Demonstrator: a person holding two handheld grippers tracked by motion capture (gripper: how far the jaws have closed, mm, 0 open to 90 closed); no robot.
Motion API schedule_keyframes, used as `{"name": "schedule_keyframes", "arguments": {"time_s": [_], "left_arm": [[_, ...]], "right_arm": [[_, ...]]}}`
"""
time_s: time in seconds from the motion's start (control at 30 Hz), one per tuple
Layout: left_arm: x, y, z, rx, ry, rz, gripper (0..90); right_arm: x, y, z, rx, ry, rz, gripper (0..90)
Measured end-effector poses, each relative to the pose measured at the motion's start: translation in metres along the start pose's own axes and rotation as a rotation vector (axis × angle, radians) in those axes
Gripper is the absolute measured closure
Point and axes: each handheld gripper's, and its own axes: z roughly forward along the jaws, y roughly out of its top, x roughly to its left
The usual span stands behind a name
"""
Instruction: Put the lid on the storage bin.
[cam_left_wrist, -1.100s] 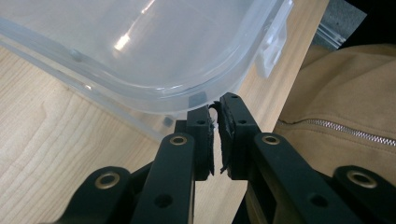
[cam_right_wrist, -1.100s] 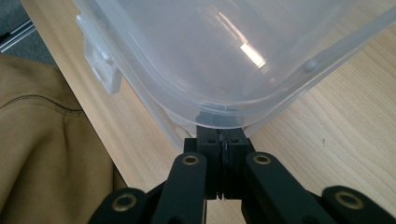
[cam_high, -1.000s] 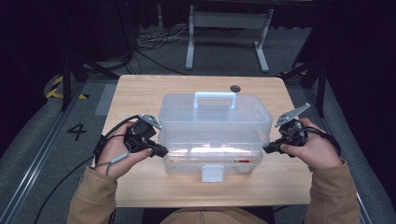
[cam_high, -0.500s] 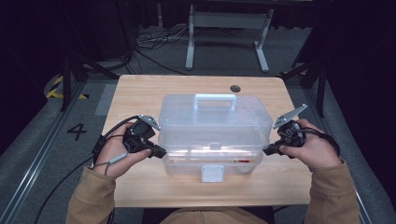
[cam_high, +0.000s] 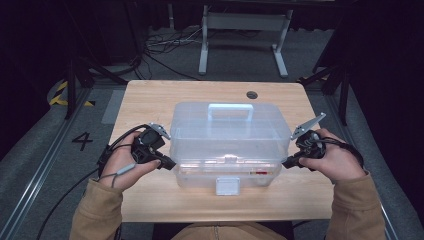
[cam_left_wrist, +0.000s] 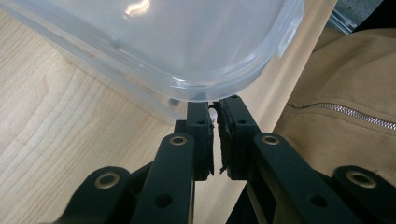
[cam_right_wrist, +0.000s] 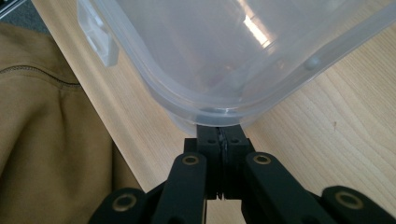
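A clear plastic box (cam_high: 230, 135) with a lid, a top handle (cam_high: 230, 108) and a white front latch (cam_high: 227, 186) stands mid-table. My left gripper (cam_high: 170, 164) is shut, and its tips touch the box's front-left corner. In the left gripper view the gripper (cam_left_wrist: 215, 107) has its tips tucked just under the lid rim (cam_left_wrist: 187, 42). At the front-right corner my right gripper (cam_high: 286, 163) is shut too. In the right gripper view its tips (cam_right_wrist: 223, 133) press under the rounded rim of the box (cam_right_wrist: 224, 51). A hand holds each gripper.
The wooden table (cam_high: 150, 100) has a round cable hole (cam_high: 251, 94) behind the box. Something small and red (cam_high: 260, 171) lies inside near the front wall. The person's tan jacket (cam_left_wrist: 345, 93) is close to the table's near edge. Dark floor and a metal stand lie beyond.
The right gripper has slid slightly inward, toward the box's corner. The left gripper and the box have hardly moved.
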Motion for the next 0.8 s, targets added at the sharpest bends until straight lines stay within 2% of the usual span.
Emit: {"name": "schedule_keyframes", "arguments": {"time_s": [0.8], "left_arm": [[0.0034,-0.0014,0.0079,0.063,-0.003,-0.018,83.2]], "right_arm": [[-0.0018,-0.001,0.0095,0.073,0.024,-0.015,88.1]]}}
